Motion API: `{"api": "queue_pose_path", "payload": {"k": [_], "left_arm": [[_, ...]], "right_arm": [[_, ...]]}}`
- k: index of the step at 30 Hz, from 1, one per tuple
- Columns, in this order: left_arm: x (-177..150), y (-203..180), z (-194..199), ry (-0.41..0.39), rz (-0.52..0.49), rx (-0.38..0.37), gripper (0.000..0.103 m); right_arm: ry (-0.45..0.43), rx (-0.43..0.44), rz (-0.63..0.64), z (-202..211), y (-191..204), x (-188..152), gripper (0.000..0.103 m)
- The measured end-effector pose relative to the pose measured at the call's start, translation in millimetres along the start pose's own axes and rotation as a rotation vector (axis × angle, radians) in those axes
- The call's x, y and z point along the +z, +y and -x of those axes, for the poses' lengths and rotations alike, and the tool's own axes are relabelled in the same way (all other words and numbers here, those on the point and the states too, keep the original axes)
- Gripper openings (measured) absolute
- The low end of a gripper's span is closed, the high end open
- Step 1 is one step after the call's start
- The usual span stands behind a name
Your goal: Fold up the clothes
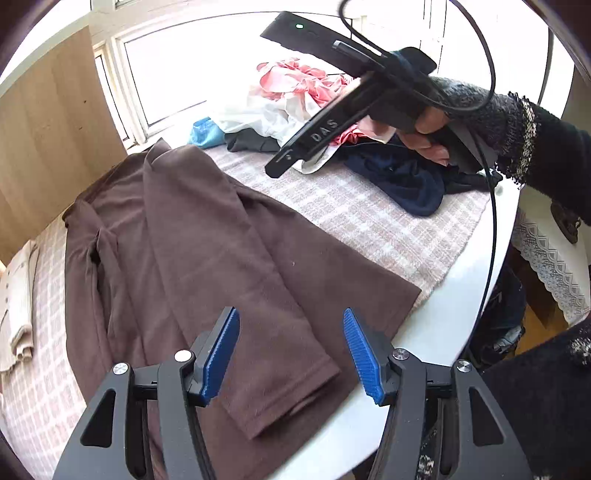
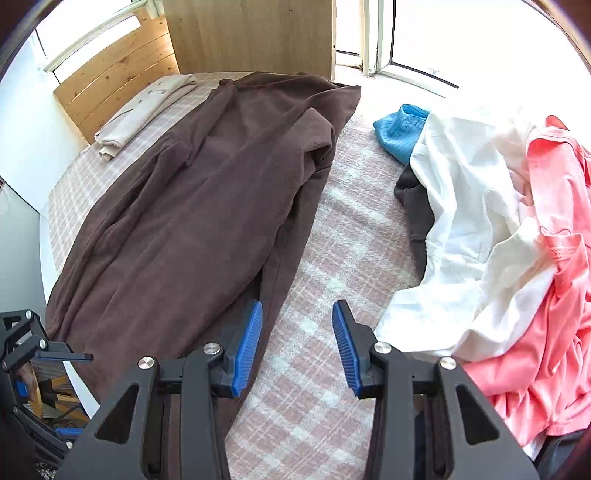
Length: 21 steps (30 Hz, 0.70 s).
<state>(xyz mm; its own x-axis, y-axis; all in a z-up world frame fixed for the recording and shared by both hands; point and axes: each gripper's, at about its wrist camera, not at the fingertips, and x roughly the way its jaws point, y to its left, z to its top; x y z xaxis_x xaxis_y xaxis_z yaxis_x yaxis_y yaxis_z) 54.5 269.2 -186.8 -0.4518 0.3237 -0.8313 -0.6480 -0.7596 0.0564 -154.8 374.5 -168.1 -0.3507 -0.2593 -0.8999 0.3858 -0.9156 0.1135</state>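
Observation:
A brown long-sleeved garment (image 1: pixel 192 251) lies spread along the checked pink cloth (image 1: pixel 369 221) on the white round table, with both sleeves folded in over the body. It also shows in the right wrist view (image 2: pixel 192 206). My left gripper (image 1: pixel 291 350) is open and empty, just above the end of the folded sleeve near the table's front edge. My right gripper (image 2: pixel 297 350) is open and empty, over the checked cloth (image 2: pixel 332 266) just right of the garment's edge. The right gripper's body shows in the left wrist view (image 1: pixel 332 125), held above the clothes pile.
A pile of unfolded clothes sits on the right: white (image 2: pixel 472 206), pink (image 2: pixel 554 258), blue (image 2: pixel 402 129), dark grey (image 2: pixel 417 206) and navy (image 1: pixel 406 177). A folded beige garment (image 2: pixel 144 110) lies at the far end. A wooden panel (image 2: pixel 255 33) and windows stand behind. The table rim (image 1: pixel 443 317) is near.

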Motion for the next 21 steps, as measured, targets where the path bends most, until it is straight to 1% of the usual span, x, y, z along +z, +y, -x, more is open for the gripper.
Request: {"api": "queue_pose_path", "payload": {"k": [2, 3, 4, 5, 6, 7, 8, 11, 13, 17, 21], "left_arm": [[14, -3, -33, 0.05, -0.026, 0.045, 0.057], [15, 1, -47, 0.094, -0.02, 0.065, 0.056], [16, 5, -62, 0.137, -0.013, 0.085, 0.048], [14, 9, -73, 0.178, 0.003, 0.085, 0.036], [11, 16, -77, 0.201, 0.039, 0.043, 0.012], [9, 25, -75, 0.199, 0.082, -0.004, 0.007], [8, 33, -70, 0.194, 0.125, -0.03, 0.003], [6, 64, -42, 0.133, 0.28, -0.098, 0.003], [8, 83, -18, 0.076, 0.361, -0.113, 0.003], [15, 104, 20, -0.024, 0.435, -0.101, 0.003], [21, 117, 47, -0.095, 0.478, -0.091, 0.003]], "right_arm": [[0.014, 0.008, 0.018, -18, -5, 10, 0.039], [0.022, 0.019, 0.028, -25, -6, 15, 0.039], [0.023, 0.043, 0.035, -31, -6, 19, 0.039], [0.018, 0.05, 0.046, -34, -7, 23, 0.04], [0.014, 0.055, 0.058, -38, -8, 26, 0.04], [0.012, 0.054, 0.071, -41, -8, 30, 0.04], [0.012, 0.059, 0.074, -44, -11, 33, 0.04], [0.015, 0.084, 0.088, -51, -15, 45, 0.04], [0.006, 0.089, 0.11, -58, -15, 54, 0.04], [-0.012, 0.103, 0.149, -70, -8, 70, 0.046], [-0.026, 0.099, 0.181, -82, -2, 83, 0.046]]}}
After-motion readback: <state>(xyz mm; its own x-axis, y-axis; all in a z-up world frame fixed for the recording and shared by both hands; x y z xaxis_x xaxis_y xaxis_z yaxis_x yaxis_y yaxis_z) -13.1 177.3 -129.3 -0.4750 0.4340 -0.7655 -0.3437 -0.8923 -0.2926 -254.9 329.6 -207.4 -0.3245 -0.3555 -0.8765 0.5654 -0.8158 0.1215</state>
